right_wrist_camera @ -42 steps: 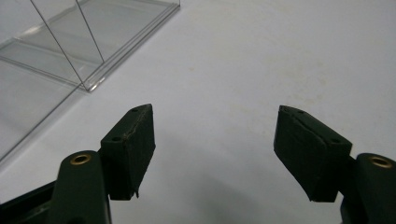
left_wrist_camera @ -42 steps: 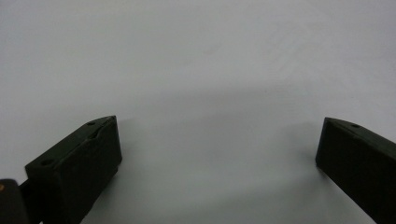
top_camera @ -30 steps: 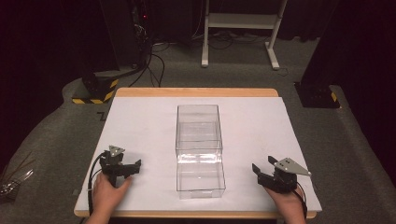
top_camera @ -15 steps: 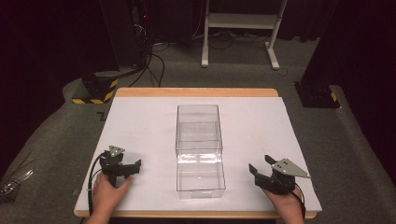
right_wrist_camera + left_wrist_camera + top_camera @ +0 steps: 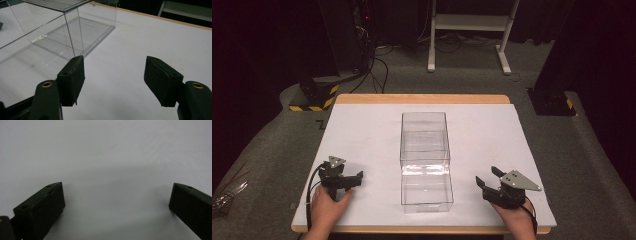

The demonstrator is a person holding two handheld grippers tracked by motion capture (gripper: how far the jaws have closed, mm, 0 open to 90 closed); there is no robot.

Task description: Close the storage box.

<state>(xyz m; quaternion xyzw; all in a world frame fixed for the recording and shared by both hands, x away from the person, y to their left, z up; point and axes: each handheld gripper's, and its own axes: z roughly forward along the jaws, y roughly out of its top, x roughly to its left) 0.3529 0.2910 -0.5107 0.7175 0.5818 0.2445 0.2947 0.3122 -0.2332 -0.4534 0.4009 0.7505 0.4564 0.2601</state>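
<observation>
Currently, a clear plastic box (image 5: 424, 160) stands at the middle of the white-topped bench (image 5: 362, 130), long axis running from 12 o'clock to 6 o'clock, with a divider across it about halfway along. In the right gripper view its near corner and transparent walls (image 5: 62, 32) show just beyond the jaws, at about 11 o'clock. The left hand-held gripper (image 5: 353, 178) rests on the bench at roughly 8 o'clock from the box, well apart from it, a hand (image 5: 328, 212) behind it; its jaws stand wide apart over bare white surface (image 5: 112, 170), with nothing between them. The right hand-held gripper (image 5: 487, 180) sits at about 4 o'clock from the box, near but not touching it. Its jaws are closing, yet a gap remains between the pads (image 5: 72, 77) and nothing lies there.
</observation>
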